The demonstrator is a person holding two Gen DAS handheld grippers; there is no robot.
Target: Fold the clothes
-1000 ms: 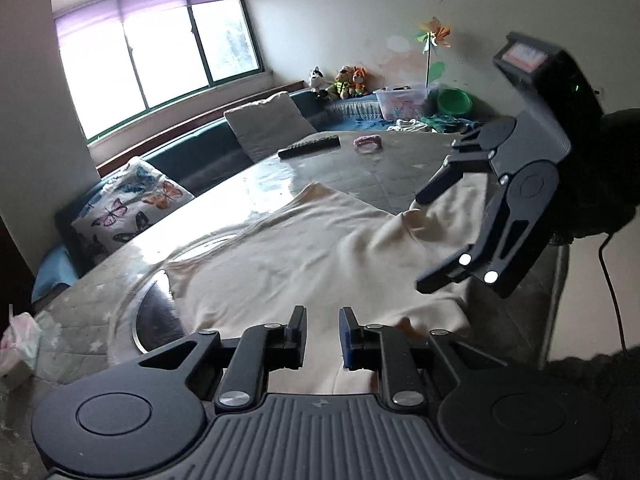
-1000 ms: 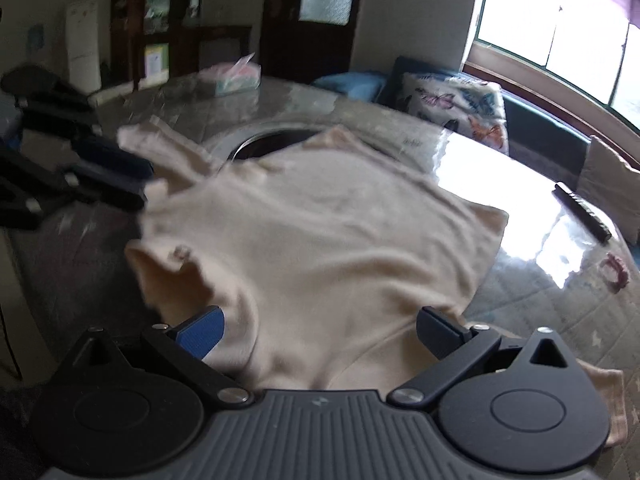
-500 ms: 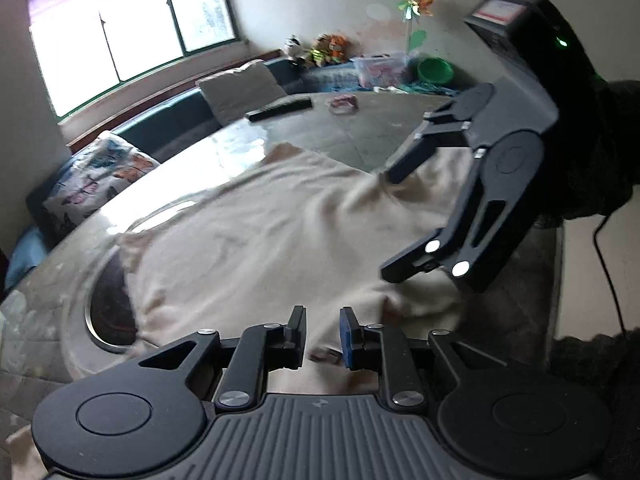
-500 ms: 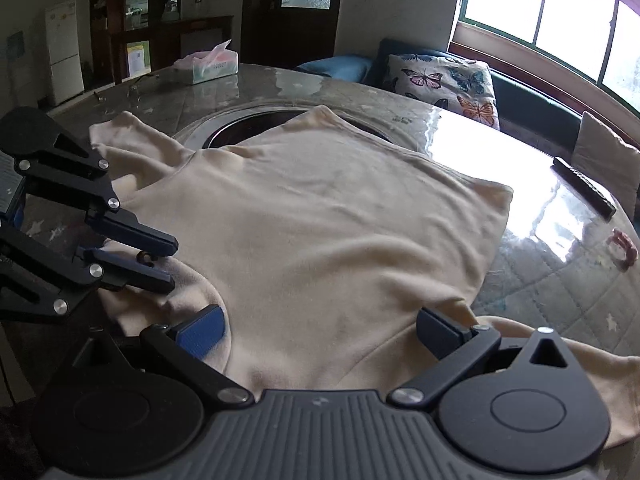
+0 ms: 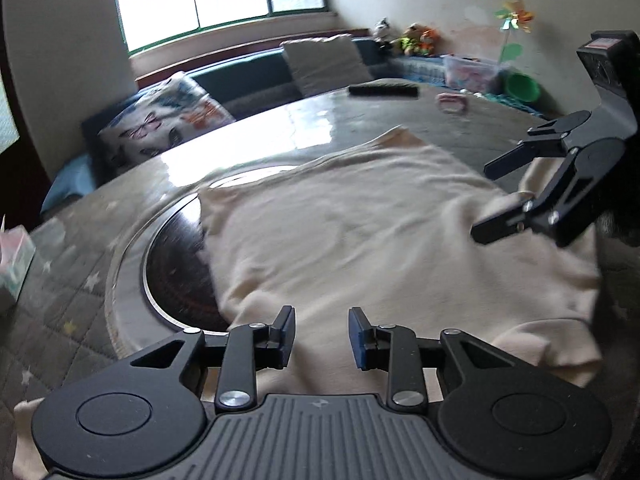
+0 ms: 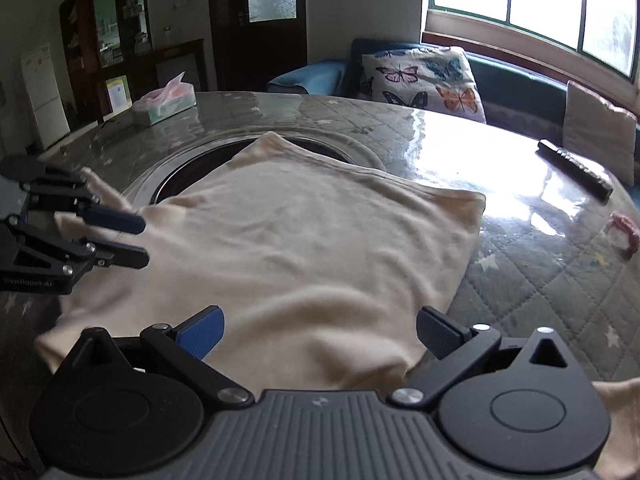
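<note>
Left wrist view: left hand-held gripper (image 5: 322, 334) has released; right hand-held gripper (image 5: 490, 202) stays spread over shirt (image 5: 360, 232).

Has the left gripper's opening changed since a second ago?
Yes. The left gripper has opened: its fingers, nearly together earlier, now stand apart over the shirt.

Cream knit top (image 5: 360, 240) (image 6: 320, 248), plain and unpatterned, spread nearly flat over the round table, softly rippled across the middle with a few shallow creases. Far corners lying smooth, one reaching over the dark round inset at the table's centre; near edge bunched and rumpled toward the table's rim. One sleeve trailing off to each side, each lying loose and slightly crumpled past the body of the garment.
</note>
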